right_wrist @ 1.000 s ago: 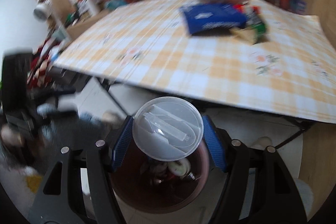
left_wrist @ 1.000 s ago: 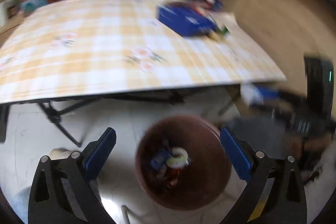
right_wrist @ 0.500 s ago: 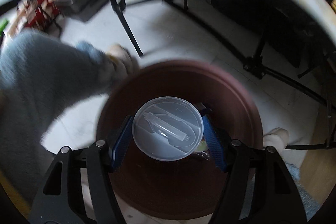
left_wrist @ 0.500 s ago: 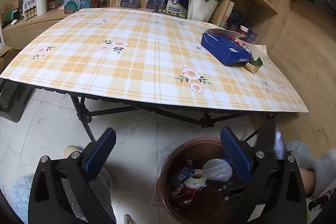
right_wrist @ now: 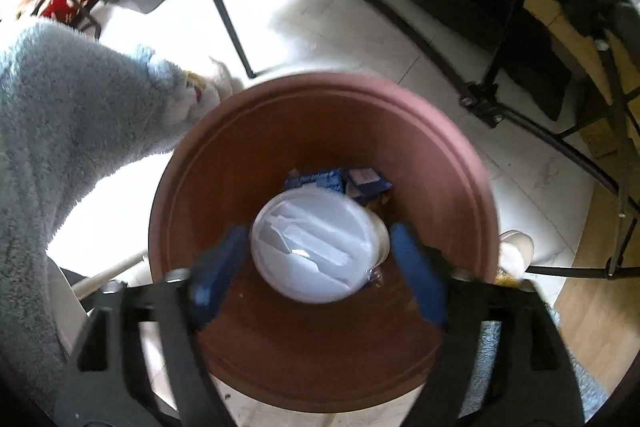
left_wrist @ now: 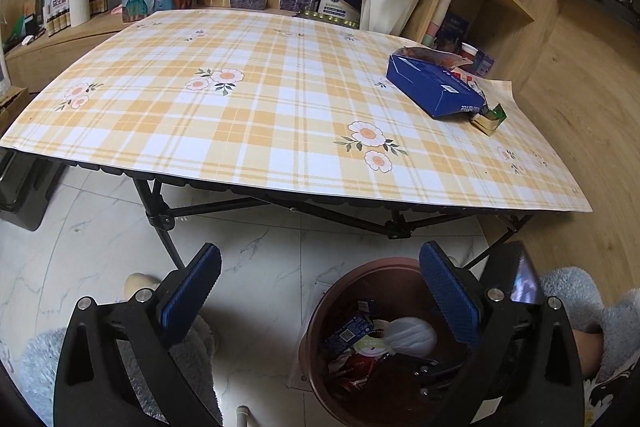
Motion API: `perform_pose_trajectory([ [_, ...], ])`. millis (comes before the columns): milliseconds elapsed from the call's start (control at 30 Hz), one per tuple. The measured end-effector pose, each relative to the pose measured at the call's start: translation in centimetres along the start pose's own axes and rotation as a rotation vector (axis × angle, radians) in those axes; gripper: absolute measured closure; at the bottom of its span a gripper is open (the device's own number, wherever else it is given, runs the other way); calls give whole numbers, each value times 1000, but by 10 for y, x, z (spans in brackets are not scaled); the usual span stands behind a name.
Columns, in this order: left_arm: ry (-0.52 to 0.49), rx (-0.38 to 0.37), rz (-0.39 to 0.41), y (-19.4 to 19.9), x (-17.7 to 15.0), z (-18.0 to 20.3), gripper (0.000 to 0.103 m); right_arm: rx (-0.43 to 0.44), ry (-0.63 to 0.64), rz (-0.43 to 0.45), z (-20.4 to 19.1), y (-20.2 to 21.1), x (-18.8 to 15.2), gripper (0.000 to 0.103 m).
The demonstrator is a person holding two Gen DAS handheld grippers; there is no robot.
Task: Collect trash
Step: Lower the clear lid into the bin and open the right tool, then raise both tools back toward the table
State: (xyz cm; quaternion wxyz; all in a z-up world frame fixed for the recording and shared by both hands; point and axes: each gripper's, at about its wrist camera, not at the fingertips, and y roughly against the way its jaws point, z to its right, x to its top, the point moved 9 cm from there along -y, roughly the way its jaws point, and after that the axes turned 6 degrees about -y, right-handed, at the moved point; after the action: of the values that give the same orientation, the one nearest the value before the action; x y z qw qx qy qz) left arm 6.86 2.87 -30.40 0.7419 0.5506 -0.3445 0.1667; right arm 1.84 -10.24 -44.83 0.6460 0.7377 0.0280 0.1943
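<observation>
The right hand-held gripper (right_wrist: 318, 259) points steeply down into the brown trash bin (right_wrist: 460, 155), which stands on the pale tiled floor (left_wrist: 260, 259) beside the folding worktop (left_wrist: 260, 115). Its jaws have just been opening and now stand wide; the clear plastic lid (right_wrist: 320, 245) sits between the blue pads (right_wrist: 416, 271) with a gap on each side, over blue wrappers (right_wrist: 340, 181) at the bottom of the bin (the picture is blurred, so whether the lid rests on them I cannot tell). The left hand-held gripper (left_wrist: 320, 303) hangs with its jaws spread wide and nothing between them, in front of the worktop's edge. On the checked worktop lie a blue box (left_wrist: 434, 89) and, touching it, a small green and gold carton (left_wrist: 490, 119). A fluffy grey sleeve (right_wrist: 60, 131) shows left of the bin.
</observation>
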Motion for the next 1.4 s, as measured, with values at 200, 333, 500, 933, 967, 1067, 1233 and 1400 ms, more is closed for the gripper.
perform_pose_trajectory([
  [200,13,2,13,5,1,-4,6,19,-96,91,22,23,13,6],
  [333,26,8,27,9,2,-7,6,28,-123,201,28,51,26,6],
  [500,13,12,41,10,6,-5,6,51,-164,353,36,98,40,6],
  [933,-208,36,82,6,32,34,6,114,-396,582,113,184,53,6],
  [967,-234,37,83,4,35,38,6,99,-418,588,124,186,54,6],
  [1067,-315,14,81,-4,51,57,6,75,-465,606,145,189,52,6],
  [1233,-385,-25,37,-31,75,93,6,56,-492,595,170,190,50,6],
  [1400,-477,-58,-15,-73,106,142,6,-3,-535,618,201,195,46,6],
])
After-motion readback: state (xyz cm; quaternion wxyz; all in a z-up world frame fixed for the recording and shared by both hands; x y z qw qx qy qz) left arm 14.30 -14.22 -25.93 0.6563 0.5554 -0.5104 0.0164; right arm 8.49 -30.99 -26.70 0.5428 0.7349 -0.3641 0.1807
